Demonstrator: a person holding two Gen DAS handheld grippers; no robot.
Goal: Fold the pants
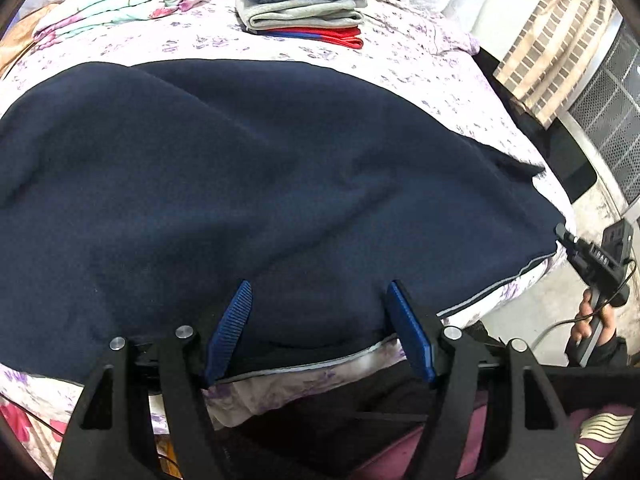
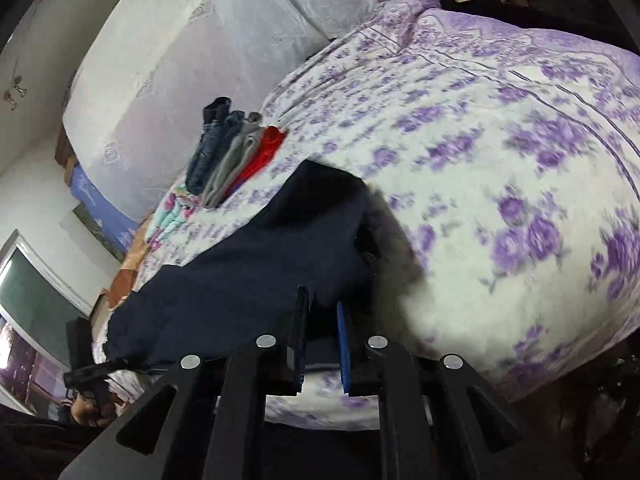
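The navy pants (image 1: 224,168) lie spread across the near part of the floral bed sheet (image 1: 420,64), with one edge running along the near edge of the mattress and one end reaching toward the right side of the bed. The left gripper (image 1: 318,322) hangs over that near edge with its jaws open, the blue pads (image 1: 230,332) standing apart on either side of the fabric and pinching nothing. The right gripper (image 2: 322,338) has its jaws nearly closed at the end of the pants; dark cloth sits right at the tips, but whether it is actually clamped cannot be told from the blurred right wrist view. The main risk is a one-sided lift: if the right side pulls while the left has no hold, the garment would drag and bunch rather than fold flat. A shallow pinch on thick fleece-like cloth could also slip free mid-fold. Since the fabric lies along the mattress edge, a careless tug might slide it off toward the floor. The stack of folded clothes (image 1: 304,0) at the far side is well apart and unlikely to be disturbed.
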